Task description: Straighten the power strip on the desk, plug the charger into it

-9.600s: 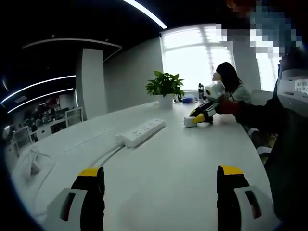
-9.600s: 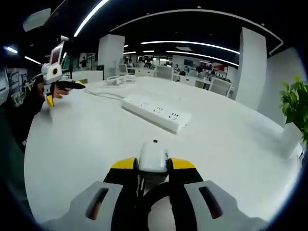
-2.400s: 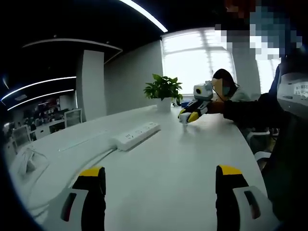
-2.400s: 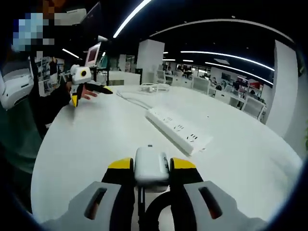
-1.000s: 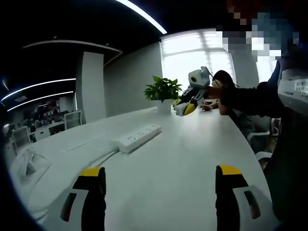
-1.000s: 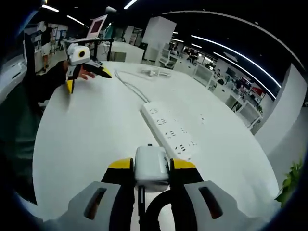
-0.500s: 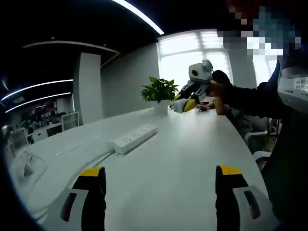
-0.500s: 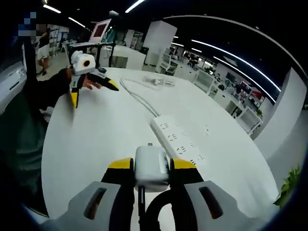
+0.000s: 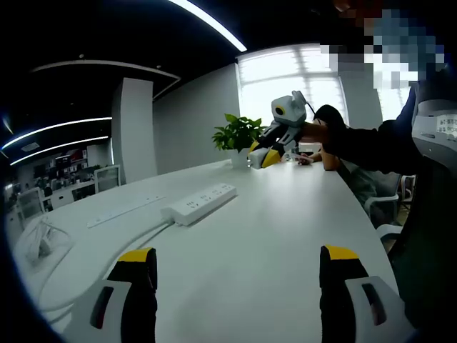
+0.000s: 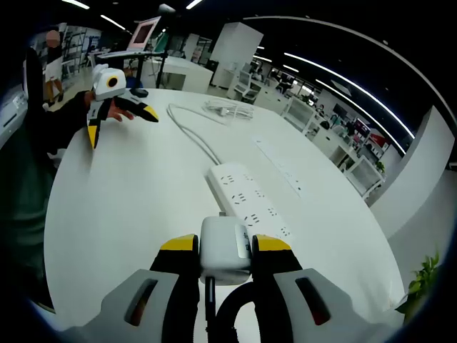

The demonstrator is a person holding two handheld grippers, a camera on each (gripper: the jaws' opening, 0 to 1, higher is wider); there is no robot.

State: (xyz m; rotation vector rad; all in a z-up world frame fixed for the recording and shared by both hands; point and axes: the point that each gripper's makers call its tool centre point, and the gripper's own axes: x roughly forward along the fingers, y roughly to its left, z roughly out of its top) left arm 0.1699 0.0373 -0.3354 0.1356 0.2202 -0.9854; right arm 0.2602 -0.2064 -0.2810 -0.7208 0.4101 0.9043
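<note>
Left gripper [image 9: 235, 286]: grey jaws, black inner faces, yellow tips. Right gripper [image 10: 223, 254]: same colours. Person's sleeve [image 9: 371, 143] dark.

Dim room – window [image 9: 289, 75] glare, ceiling light strips [image 10: 343, 75], fisheye-warped edges.

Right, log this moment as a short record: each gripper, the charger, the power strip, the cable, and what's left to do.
left gripper: open, holding nothing, low over the desk
right gripper: shut on the charger, raised above the desk
charger: white, clamped between the jaws, not plugged in
power strip: white, flat on the desk, just beyond the charger
cable: runs from the strip's far end across the desk
plant: at the desk's far end
remaining: plug charger into strip
</note>
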